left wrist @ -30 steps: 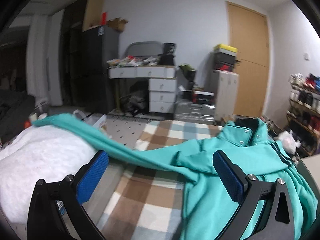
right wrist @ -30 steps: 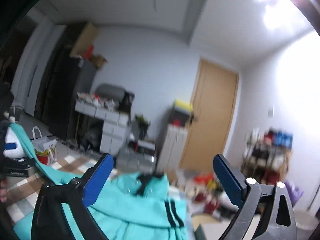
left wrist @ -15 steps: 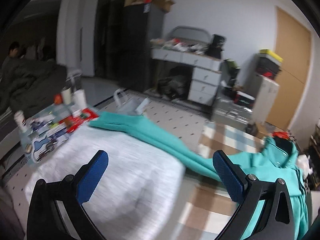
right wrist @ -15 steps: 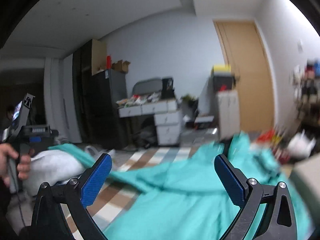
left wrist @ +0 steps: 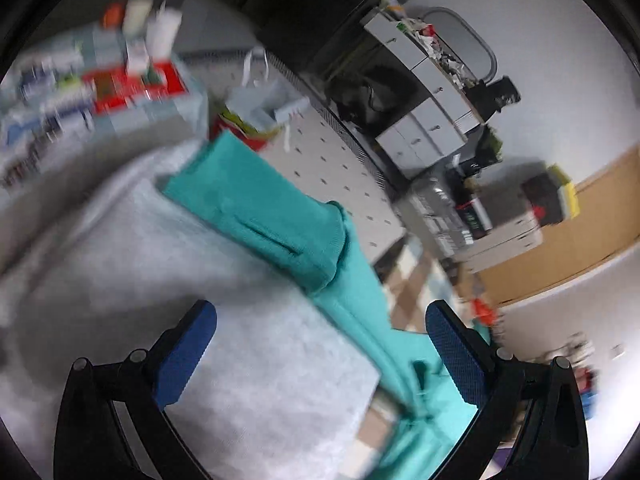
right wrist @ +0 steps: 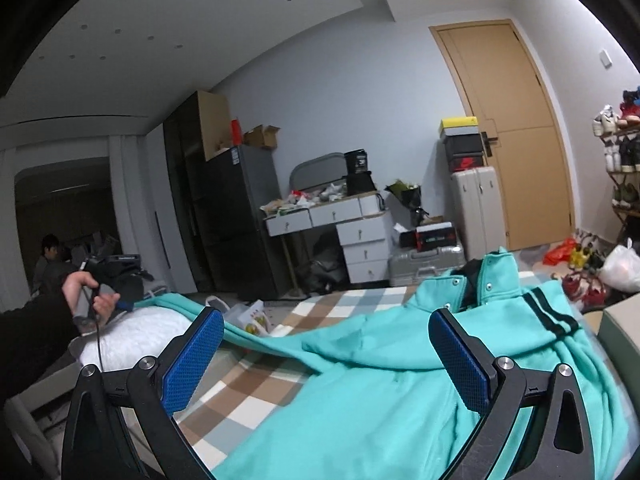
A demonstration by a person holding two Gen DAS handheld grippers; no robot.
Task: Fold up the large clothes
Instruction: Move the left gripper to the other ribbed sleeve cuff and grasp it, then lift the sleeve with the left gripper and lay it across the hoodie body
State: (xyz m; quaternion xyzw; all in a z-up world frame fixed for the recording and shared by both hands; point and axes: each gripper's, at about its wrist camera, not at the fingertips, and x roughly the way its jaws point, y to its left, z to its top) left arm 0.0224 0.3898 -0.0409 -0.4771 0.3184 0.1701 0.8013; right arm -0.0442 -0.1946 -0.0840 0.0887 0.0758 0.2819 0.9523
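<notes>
jacket (right wrist: 380,412): teal, snap collar, dark stripes, spread flat under right claw (right wrist: 326,360)
sleeve (left wrist: 256,216): stretched out, cuff ahead of left claw (left wrist: 320,352)

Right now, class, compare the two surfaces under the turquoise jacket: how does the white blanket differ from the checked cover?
The white blanket is plain and fuzzy; the checked cover carries brown, white and pale blue squares and looks flat. The white blanket bulges in a mound beside the checked cover, which lies level. Only the sleeve rests on the white blanket; the jacket body lies on the checked cover. Both support the same jacket.
</notes>
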